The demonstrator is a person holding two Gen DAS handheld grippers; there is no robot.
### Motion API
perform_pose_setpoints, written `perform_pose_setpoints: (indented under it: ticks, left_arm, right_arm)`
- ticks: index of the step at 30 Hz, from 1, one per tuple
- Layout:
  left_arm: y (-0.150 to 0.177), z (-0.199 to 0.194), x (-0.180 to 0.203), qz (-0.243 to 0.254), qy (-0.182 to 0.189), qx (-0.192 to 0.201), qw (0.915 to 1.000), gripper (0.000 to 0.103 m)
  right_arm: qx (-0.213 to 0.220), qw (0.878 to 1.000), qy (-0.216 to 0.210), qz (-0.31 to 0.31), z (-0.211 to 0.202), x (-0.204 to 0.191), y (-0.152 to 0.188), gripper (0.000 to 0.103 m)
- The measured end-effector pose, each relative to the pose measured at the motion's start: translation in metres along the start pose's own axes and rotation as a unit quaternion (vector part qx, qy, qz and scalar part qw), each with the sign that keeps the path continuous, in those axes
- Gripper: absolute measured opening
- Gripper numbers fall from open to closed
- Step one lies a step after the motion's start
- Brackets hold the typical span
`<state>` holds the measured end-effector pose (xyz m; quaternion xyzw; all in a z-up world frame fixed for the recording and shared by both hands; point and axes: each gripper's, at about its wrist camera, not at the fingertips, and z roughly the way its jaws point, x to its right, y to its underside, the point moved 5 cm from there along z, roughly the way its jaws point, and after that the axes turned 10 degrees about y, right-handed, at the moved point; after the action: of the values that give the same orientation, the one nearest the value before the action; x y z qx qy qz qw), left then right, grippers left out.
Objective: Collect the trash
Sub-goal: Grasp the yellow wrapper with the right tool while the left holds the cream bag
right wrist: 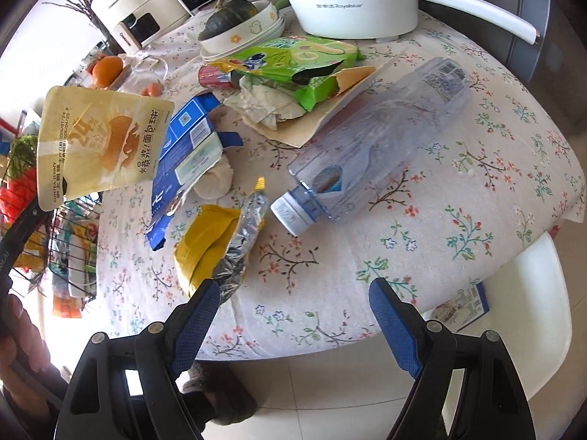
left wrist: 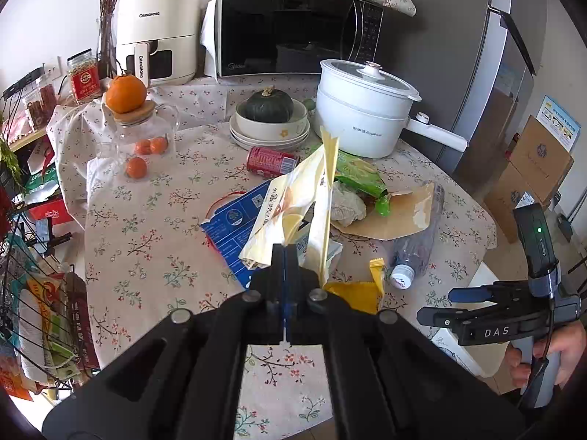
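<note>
My left gripper (left wrist: 285, 247) is shut on a cream-and-yellow snack bag (left wrist: 293, 198), which hangs in the air above the floral tablecloth (left wrist: 146, 220). The same bag (right wrist: 99, 139) floats at the left of the right wrist view. My right gripper (right wrist: 293, 289) stands open and empty over the table's near edge; it also shows in the left wrist view (left wrist: 436, 306). Just beyond its left finger lies a yellow foil wrapper (right wrist: 216, 249). A clear plastic bottle (right wrist: 367, 139) lies on its side ahead. A blue carton (right wrist: 187, 146), a green snack bag (right wrist: 293, 62) and a red can (left wrist: 269, 161) lie further in.
A white electric pot (left wrist: 359, 110), stacked bowls with a dark squash (left wrist: 269, 106), a microwave (left wrist: 293, 25) and an air fryer (left wrist: 157, 33) line the back. A glass jar (left wrist: 146, 139) topped by an orange stands left. A wire basket (left wrist: 36, 311) hangs off the left; a white seat (right wrist: 513, 293) sits below right.
</note>
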<state>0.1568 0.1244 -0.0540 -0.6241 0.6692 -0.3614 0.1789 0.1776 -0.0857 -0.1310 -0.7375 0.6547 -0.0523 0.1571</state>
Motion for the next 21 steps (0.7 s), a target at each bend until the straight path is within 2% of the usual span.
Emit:
perform_pose_setpoints:
  ticks: [7,12,15,16,19,20,21]
  left_arm:
    - [0.018,-0.022,-0.033,0.000,-0.037,-0.003,0.9993,0.000]
    - [0.025,-0.024,-0.049,-0.011,-0.045,-0.012,0.9988,0.000]
    - [0.027,-0.023,-0.053,-0.016,-0.046,-0.015,0.9987,0.000]
    - [0.027,-0.023,-0.054,-0.017,-0.047,-0.014,0.9986,0.000]
    - [0.027,-0.025,-0.055,-0.021,-0.047,-0.013,0.9986,0.000]
    - [0.026,-0.026,-0.054,-0.022,-0.045,-0.011,0.9987,0.000]
    - [0.026,-0.026,-0.053,-0.024,-0.043,-0.010,0.9987,0.000]
  right_arm:
    - [-0.008,0.999,-0.020,-0.024,0.026,-0.053,-0.007,0.085]
    - [-0.023,0.999,-0.016,-0.026,0.048,-0.070,-0.007,0.083]
    - [-0.031,0.999,-0.016,-0.020,0.060,-0.073,-0.010,0.071]
    - [-0.033,0.999,-0.019,-0.019,0.063,-0.074,-0.010,0.062]
    - [-0.029,0.999,-0.027,-0.023,0.062,-0.076,-0.012,0.052]
    - [-0.027,0.999,-0.034,-0.026,0.058,-0.075,-0.012,0.040]
    - [-0.026,0.999,-0.039,-0.028,0.056,-0.075,-0.012,0.039]
